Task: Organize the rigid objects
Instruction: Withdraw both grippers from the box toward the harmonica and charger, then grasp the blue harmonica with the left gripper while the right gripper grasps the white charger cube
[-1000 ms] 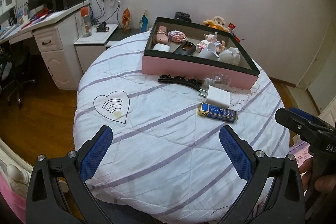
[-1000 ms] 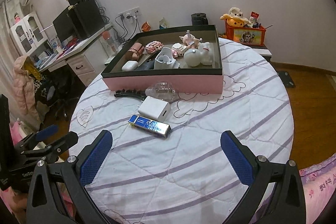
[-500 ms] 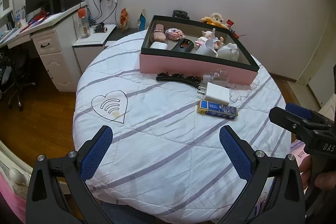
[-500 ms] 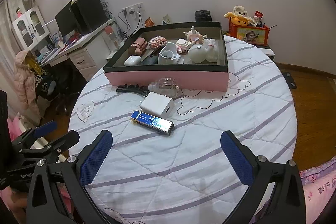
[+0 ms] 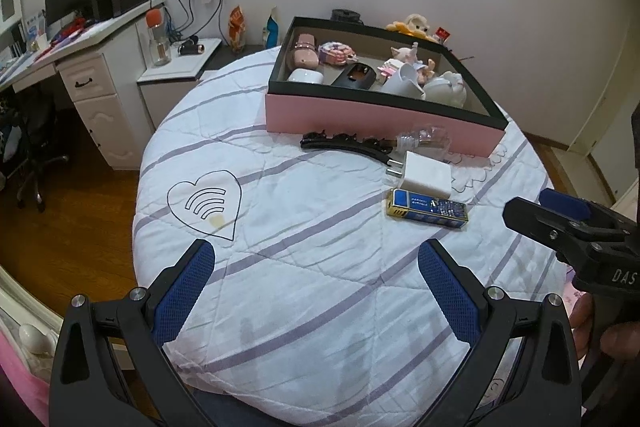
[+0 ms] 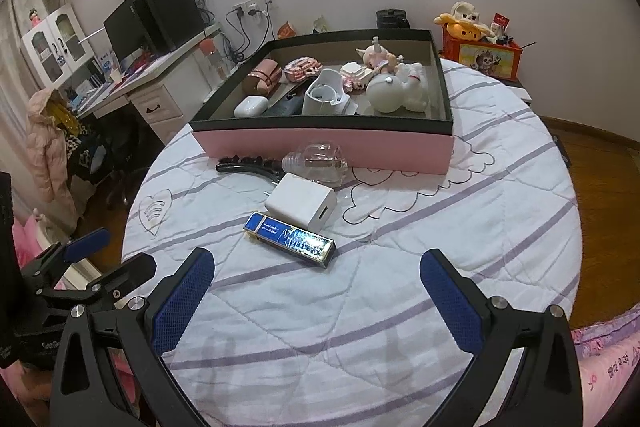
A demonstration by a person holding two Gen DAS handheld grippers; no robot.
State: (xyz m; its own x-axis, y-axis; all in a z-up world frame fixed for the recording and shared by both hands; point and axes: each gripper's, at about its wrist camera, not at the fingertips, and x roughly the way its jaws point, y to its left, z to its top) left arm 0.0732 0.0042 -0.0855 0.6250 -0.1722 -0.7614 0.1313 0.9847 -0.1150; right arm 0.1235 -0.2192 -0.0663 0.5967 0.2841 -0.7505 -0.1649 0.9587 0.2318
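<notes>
Change since earlier frame: both cameras are sitting slightly closer to the counter items; the items themselves are lying where they were.

Left wrist view, left gripper (image 5: 316,275): fingers are standing wide apart, holding nothing, hovering over the near edge of the round counter (image 5: 304,291).
Left wrist view, right gripper (image 5: 560,215): it is entering from the right edge, held by a hand (image 5: 600,331); its finger spacing cannot be told from here.
Left wrist view, loose items: blue lighter (image 5: 427,213) is lying touching the white charger (image 5: 426,175); black hair clip (image 5: 346,143) and clear bottle (image 5: 424,141) are lying just in front of the pink box (image 5: 380,115).

Right wrist view, right gripper (image 6: 316,277): fingers are spread wide, empty, aiming toward the blue lighter (image 6: 289,239).
Right wrist view, left gripper (image 6: 108,255): it is showing at the left edge, fingers apart.
Right wrist view, pink box (image 6: 320,145): it is holding figurines, a white case and other small pieces.
</notes>
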